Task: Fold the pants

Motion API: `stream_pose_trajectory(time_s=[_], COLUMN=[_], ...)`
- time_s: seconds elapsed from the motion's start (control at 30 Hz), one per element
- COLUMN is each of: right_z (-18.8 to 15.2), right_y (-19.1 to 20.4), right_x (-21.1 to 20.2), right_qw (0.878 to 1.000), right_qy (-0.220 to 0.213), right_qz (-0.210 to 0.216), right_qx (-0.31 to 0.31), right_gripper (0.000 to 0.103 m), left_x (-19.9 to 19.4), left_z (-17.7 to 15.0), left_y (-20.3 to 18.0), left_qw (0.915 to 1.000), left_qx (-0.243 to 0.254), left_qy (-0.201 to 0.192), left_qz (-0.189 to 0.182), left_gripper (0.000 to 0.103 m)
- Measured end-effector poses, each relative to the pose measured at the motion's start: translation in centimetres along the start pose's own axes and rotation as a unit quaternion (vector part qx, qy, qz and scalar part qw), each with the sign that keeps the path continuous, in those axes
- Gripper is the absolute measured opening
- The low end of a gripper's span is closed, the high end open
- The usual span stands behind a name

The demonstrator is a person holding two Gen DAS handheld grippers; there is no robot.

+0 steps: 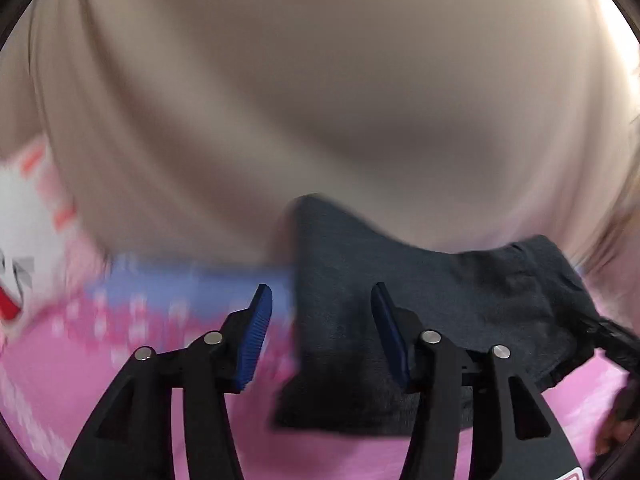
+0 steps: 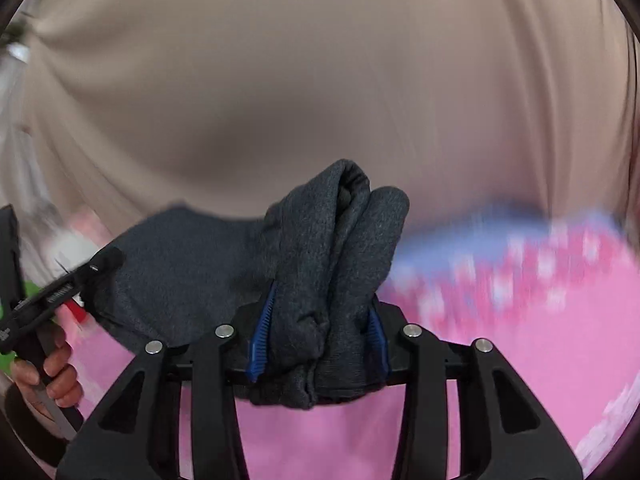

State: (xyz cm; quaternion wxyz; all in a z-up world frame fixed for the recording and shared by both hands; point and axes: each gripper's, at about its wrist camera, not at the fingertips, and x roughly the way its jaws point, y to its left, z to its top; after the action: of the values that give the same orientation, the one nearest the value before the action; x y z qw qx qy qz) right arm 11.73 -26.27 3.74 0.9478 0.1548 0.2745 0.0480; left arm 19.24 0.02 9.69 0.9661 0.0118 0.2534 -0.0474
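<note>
Dark grey pants (image 1: 460, 300) lie bunched on a pink cover (image 1: 120, 380), just in front of a person's beige top. My left gripper (image 1: 322, 300) is open; its blue pads (image 1: 258, 332) stand apart over the pants' left edge and press on nothing. In the right wrist view my right gripper (image 2: 320, 328) is shut on a thick fold of the pants (image 2: 336, 260), which bulges up between the blue pads (image 2: 260, 336). The rest of the pants (image 2: 180, 268) spreads out to the left, towards my left gripper (image 2: 76, 280).
The person's beige top (image 2: 320, 80) fills the upper half of both views, very close. A hand (image 2: 56, 376) holds the left gripper's handle. The pink cover (image 2: 540, 360) has a blurred blue and white pattern band. A white and red print (image 1: 24, 240) shows at the left.
</note>
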Motion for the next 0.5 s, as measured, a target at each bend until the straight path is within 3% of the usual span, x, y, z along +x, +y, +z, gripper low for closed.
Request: stream_pose_trajectory(time_s=[0.03, 0.07, 0.1, 0.17, 0.23, 0.27, 0.33, 0.4, 0.43, 0.47, 0.5], right_z=[-1.8, -2.6, -3.0, -2.7, -2.2, -2.1, -2.0, -2.4, -2.6, -2.7, -2.8], right_y=[-1.6, -2.2, -2.6, -2.8, -2.4, -2.2, -1.6, -2.2, -2.7, -3.2, -3.6], right_x=[1.5, 1.7, 1.4, 0.8, 1.0, 1.4, 2.8, 4.0, 4.4, 4.8, 5.3], right_qw=[0.999, 0.999, 0.999, 0.999, 0.999, 0.999, 0.999, 0.998, 0.998, 0.997, 0.996], right_qy=[0.026, 0.029, 0.027, 0.021, 0.024, 0.026, 0.039, 0.046, 0.049, 0.056, 0.064], right_qz=[-0.008, -0.004, -0.004, -0.002, 0.016, 0.019, 0.005, -0.018, -0.019, -0.014, -0.007], right_qx=[0.02, 0.03, 0.032, 0.03, 0.032, 0.033, 0.024, 0.025, 0.036, 0.05, 0.062], right_gripper=[0.04, 0.04, 0.04, 0.042, 0.059, 0.069, 0.07, 0.07, 0.07, 0.073, 0.076], left_x=[2.9, 4.7, 5.0, 4.3, 4.2, 4.8, 6.6, 9.9, 11.2, 12.6, 12.1], left_z=[-2.2, -4.1, -5.1, -5.7, -5.0, -4.5, -3.5, -3.6, -4.2, -5.0, -4.9], left_y=[0.4, 1.1, 1.8, 3.2, 3.7, 3.7, 3.2, 3.2, 3.2, 3.4, 3.3], left_qw=[0.9981, 0.9955, 0.9944, 0.9936, 0.9911, 0.9893, 0.9872, 0.9793, 0.9742, 0.9632, 0.9663], left_qx=[0.0, -0.011, -0.027, -0.067, -0.091, -0.102, -0.106, -0.119, -0.129, -0.154, -0.157], left_qy=[0.052, 0.091, 0.102, 0.09, 0.096, 0.102, 0.118, 0.164, 0.184, 0.213, 0.196], left_qz=[0.033, 0.025, 0.004, -0.011, -0.017, -0.021, -0.012, -0.004, -0.021, -0.058, -0.055], left_gripper=[0.038, 0.036, 0.037, 0.046, 0.072, 0.077, 0.087, 0.087, 0.084, 0.081, 0.073])
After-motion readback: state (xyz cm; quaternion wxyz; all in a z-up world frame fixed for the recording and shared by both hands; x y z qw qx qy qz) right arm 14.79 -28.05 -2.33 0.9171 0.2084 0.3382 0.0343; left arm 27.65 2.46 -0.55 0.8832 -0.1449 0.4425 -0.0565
